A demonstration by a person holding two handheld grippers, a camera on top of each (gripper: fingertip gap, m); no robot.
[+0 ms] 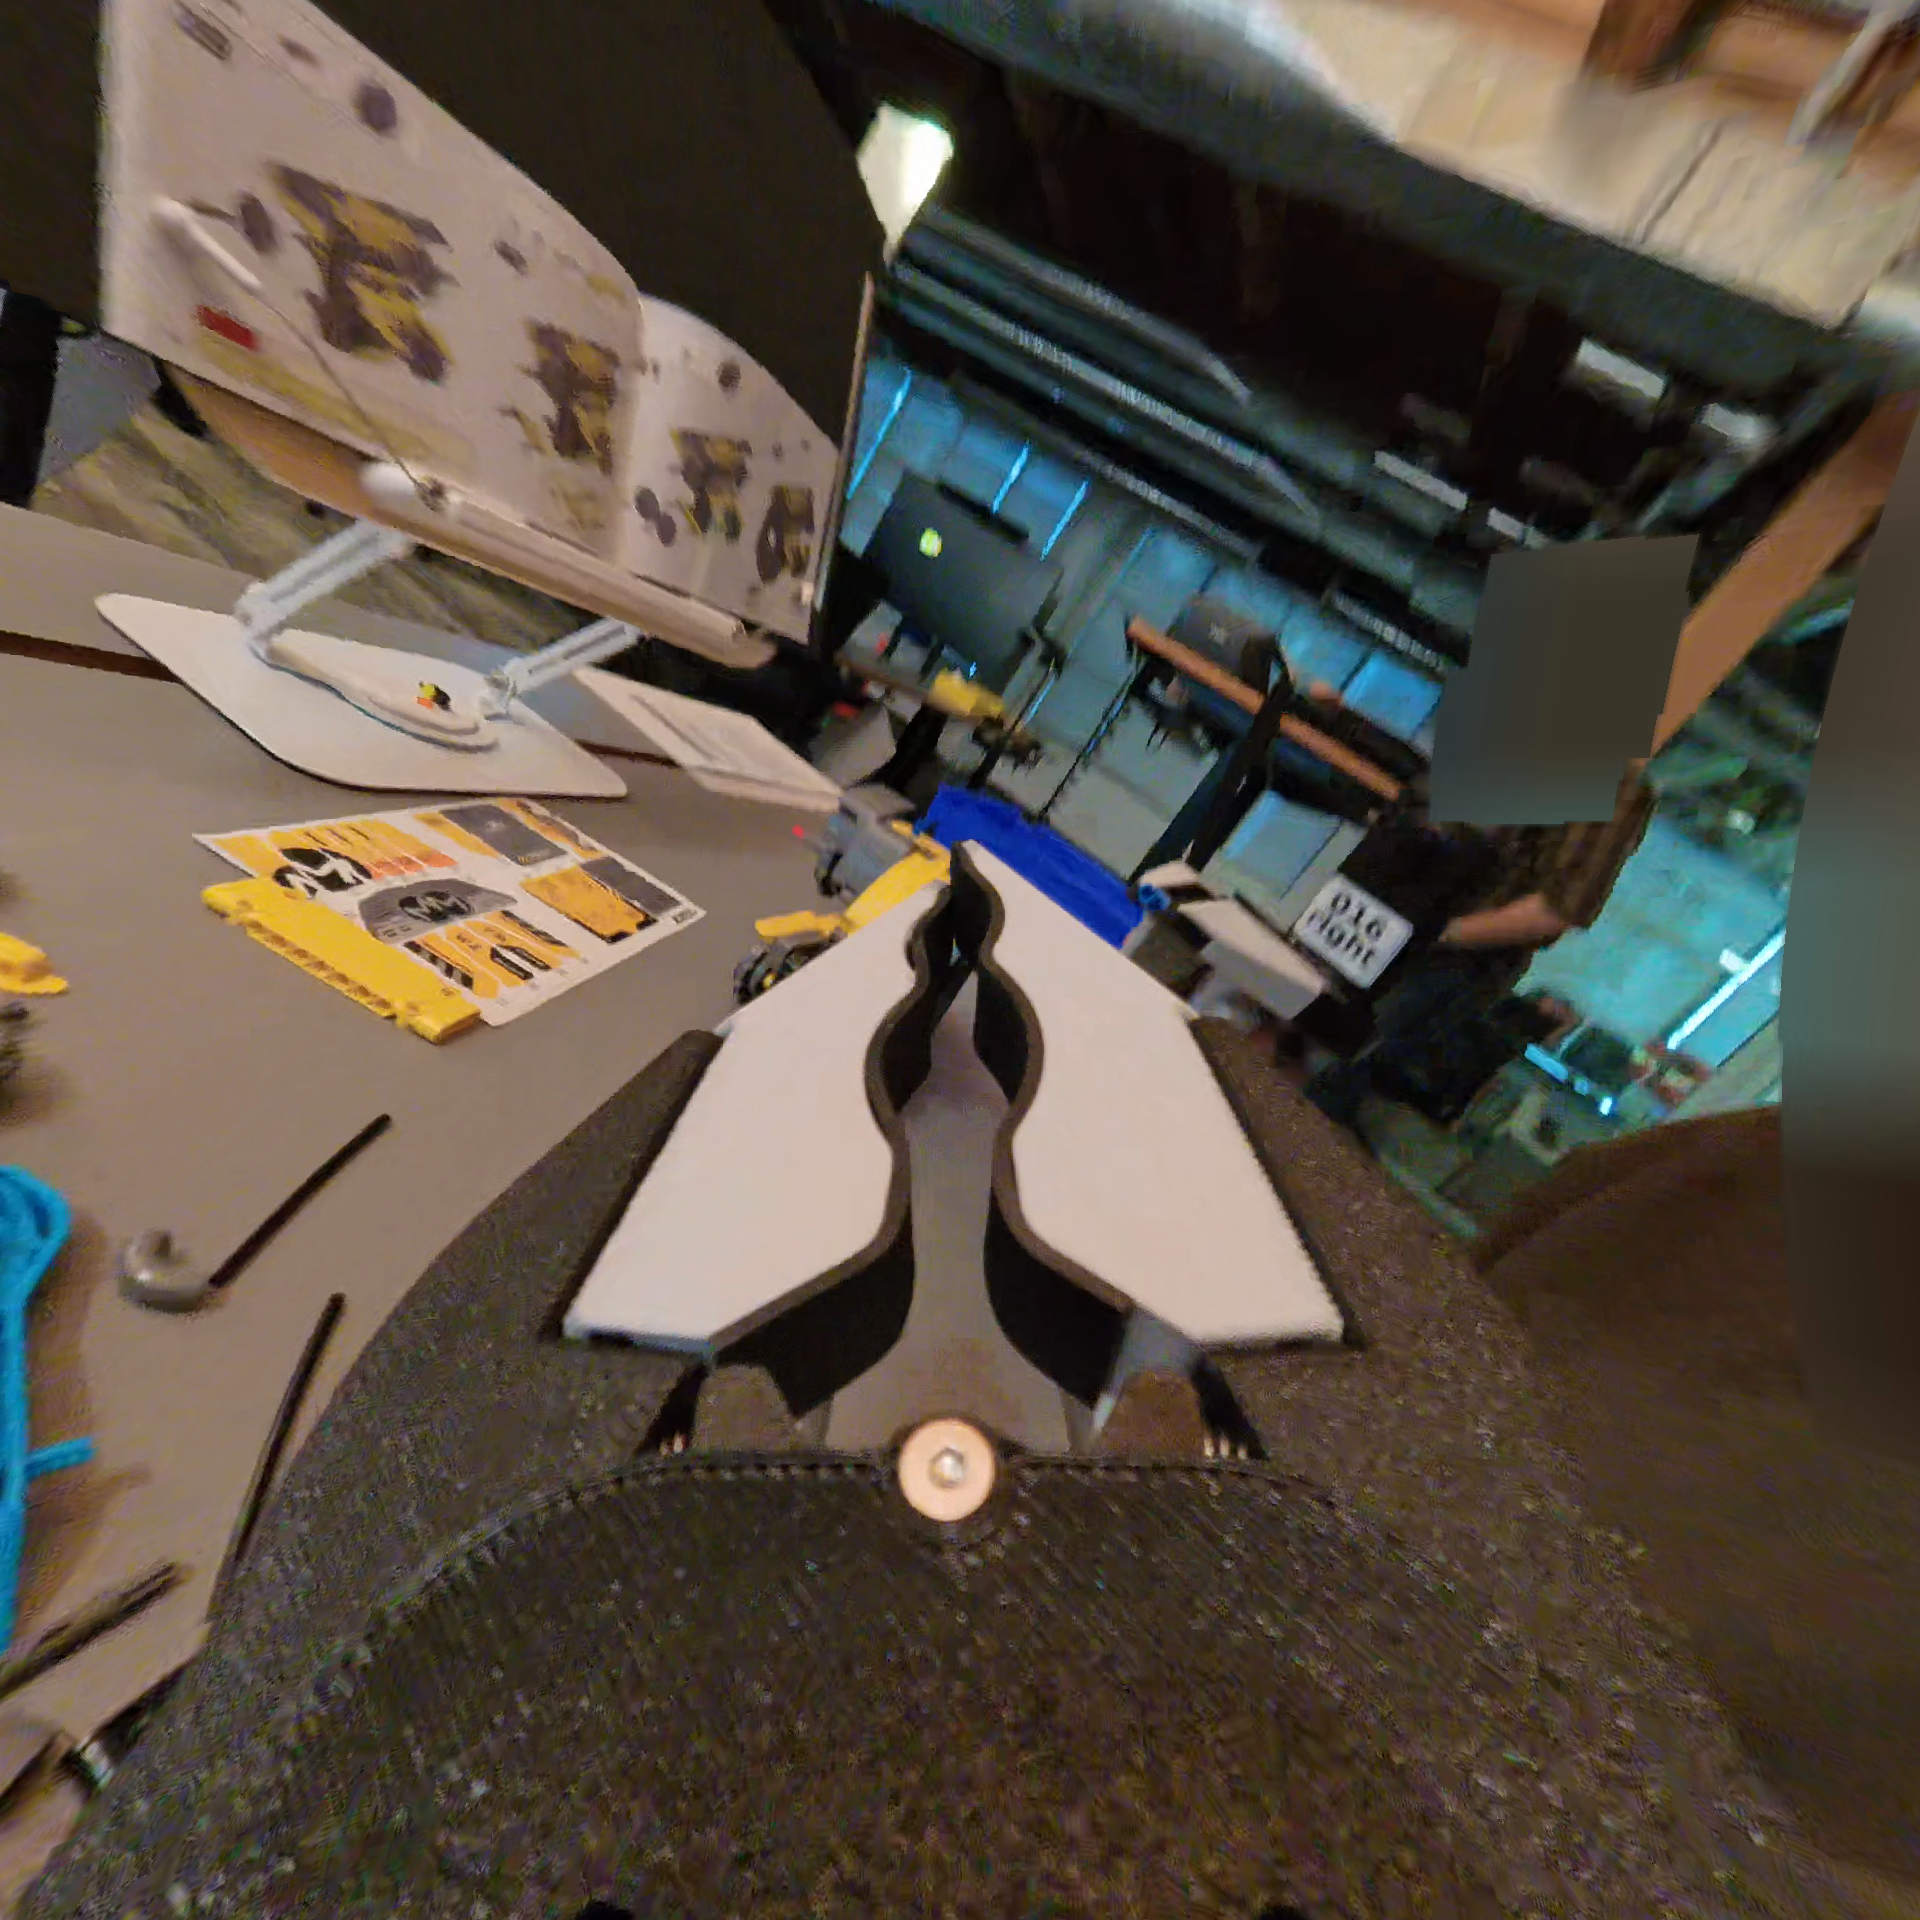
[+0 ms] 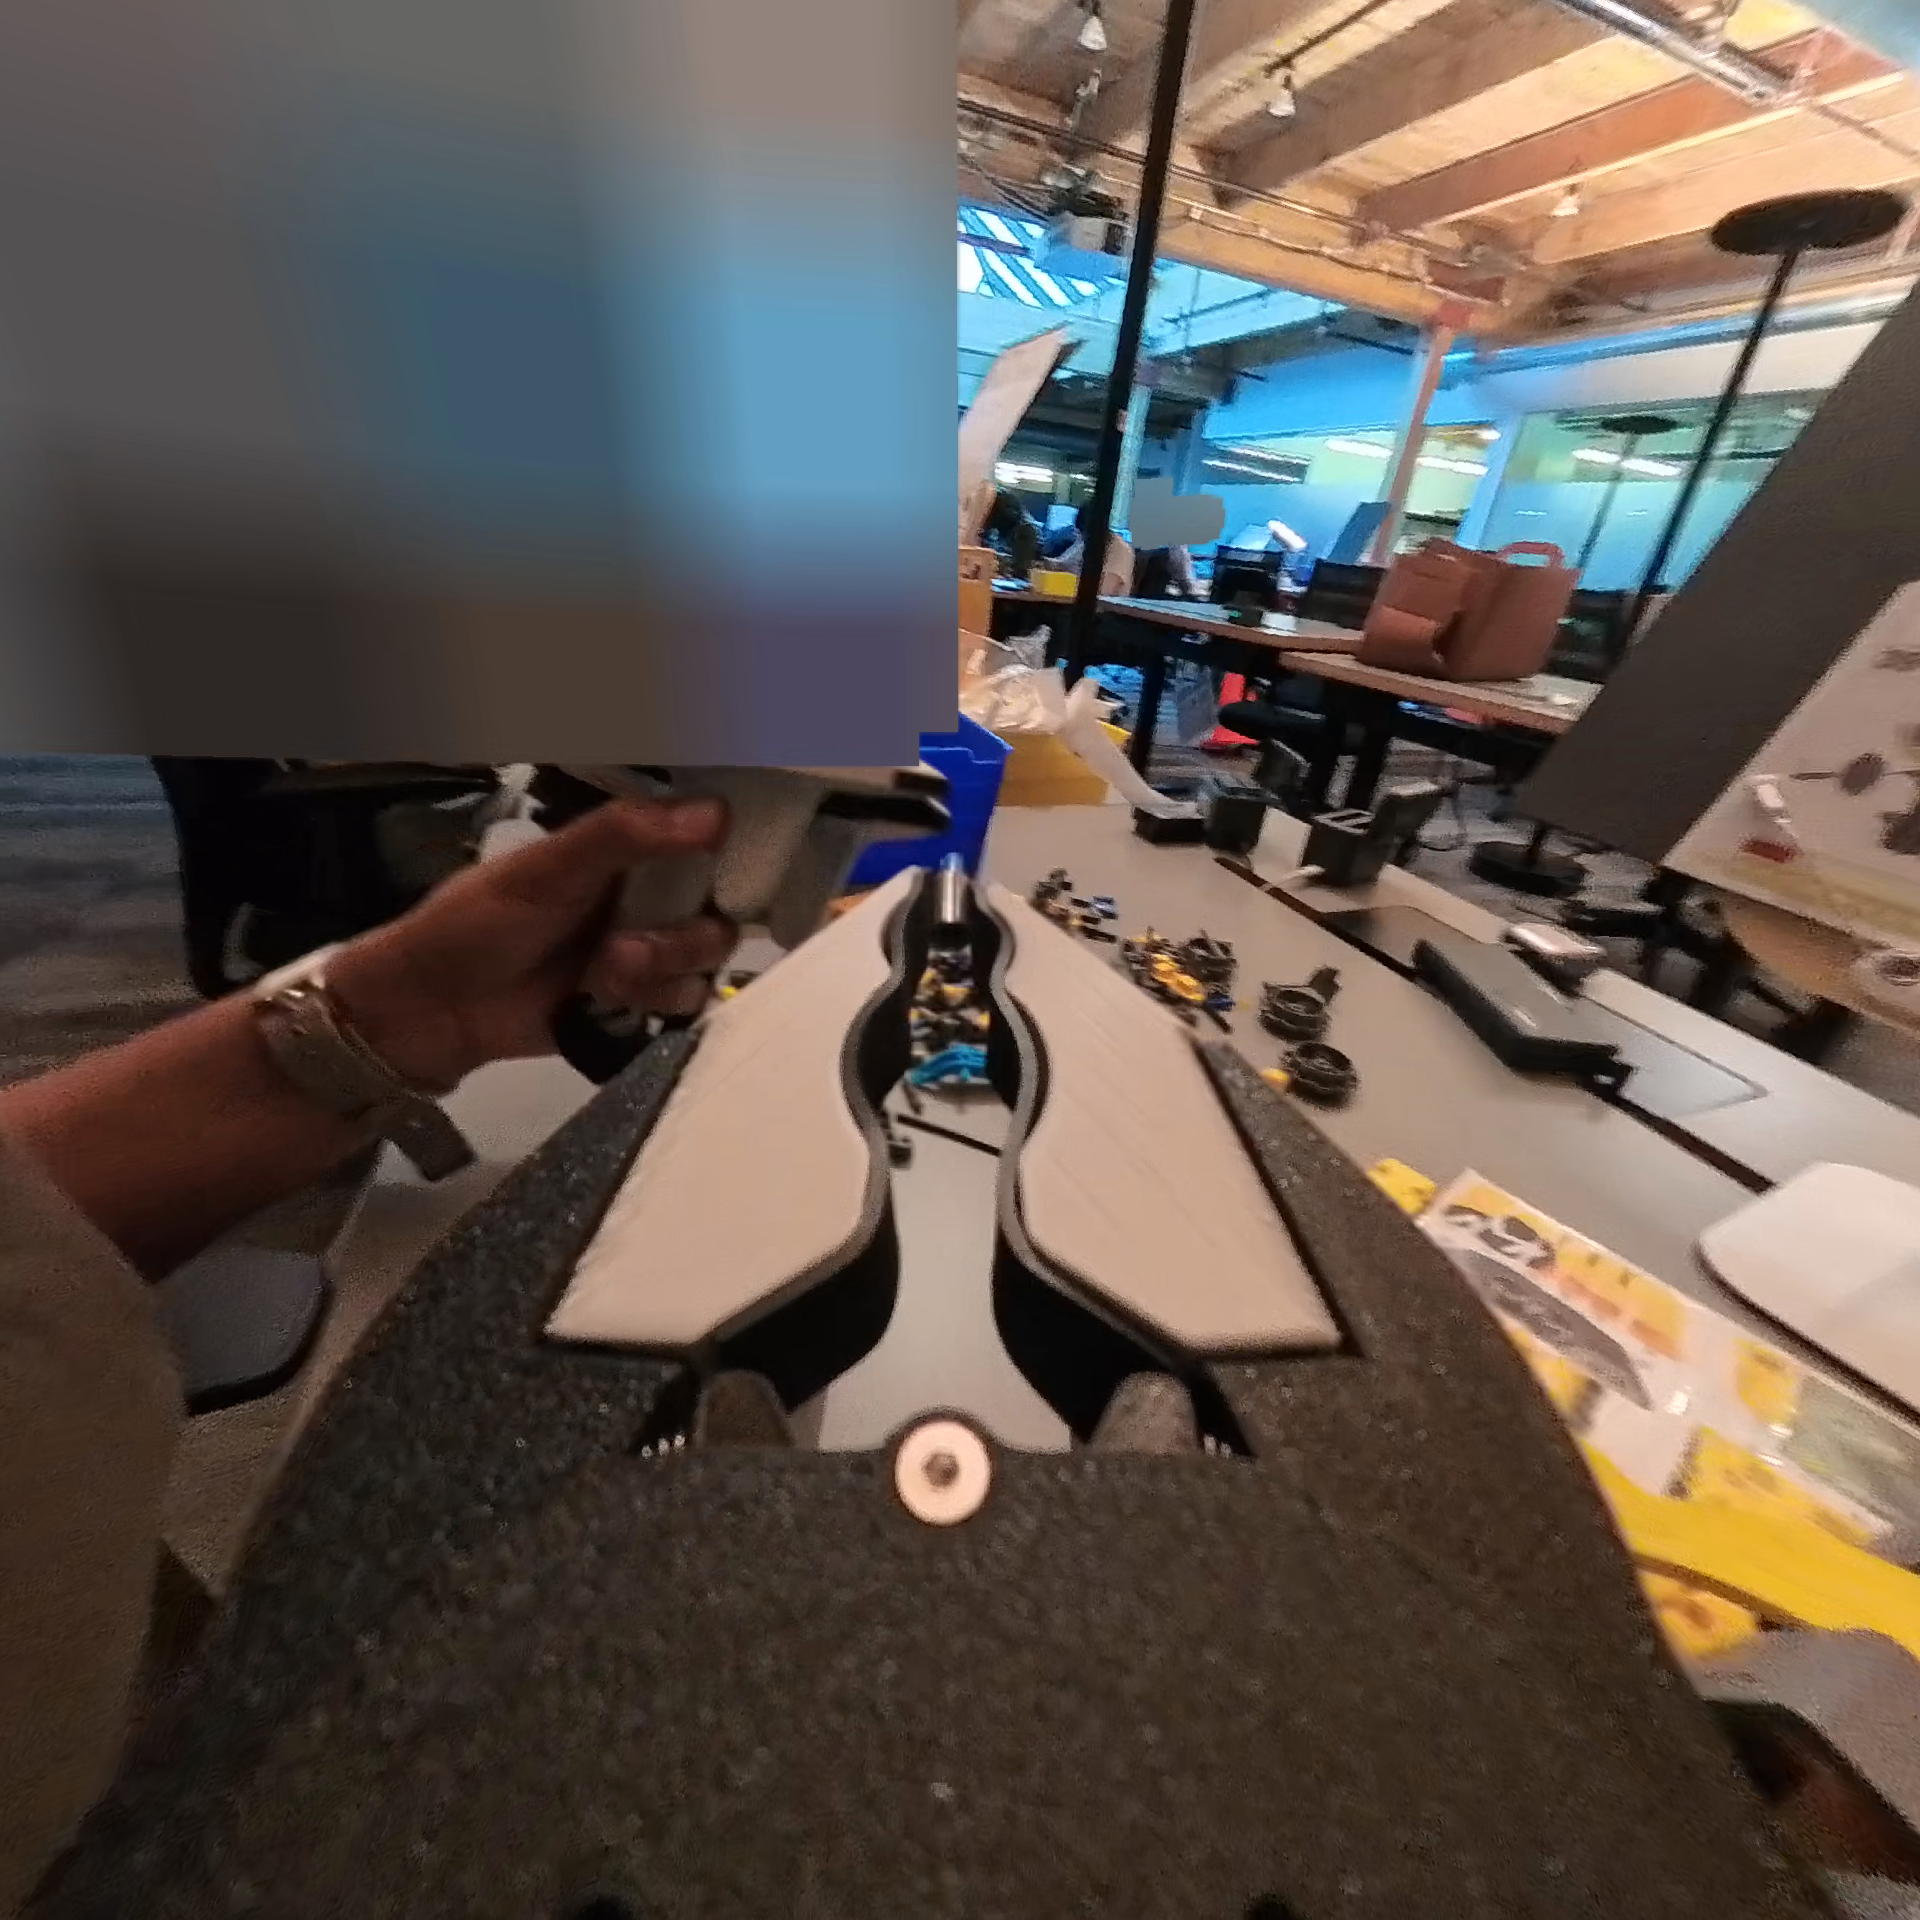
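Note:
My right gripper (image 2: 948,894) is shut on a small grey pin with a blue end (image 2: 948,896), held above the grey table (image 2: 1403,1081). Small yellow, blue and black toy parts (image 2: 951,1023) lie on the table below its fingers. My left gripper (image 1: 954,885) has its fingertips together, and I see nothing between them. It hovers near a grey and yellow toy assembly (image 1: 883,857) at the table's far edge. A hand (image 2: 582,935) holds the left gripper's handle in the right wrist view. The right gripper's body (image 1: 1247,951) shows in the left wrist view.
A sticker sheet (image 1: 457,904) and a yellow beam (image 1: 332,956) lie on the table. An open manual (image 1: 416,312) rests on a white stand (image 1: 343,717). A black axle (image 1: 301,1195), a blue bin (image 1: 1039,878), loose parts (image 2: 1174,961) and black tyres (image 2: 1320,1065) are nearby. The gap from one gripper's tips to the other's is roughly 8 centimeters. It is some 20 centimeters from my left tips to the black axle (image 1: 301,1195).

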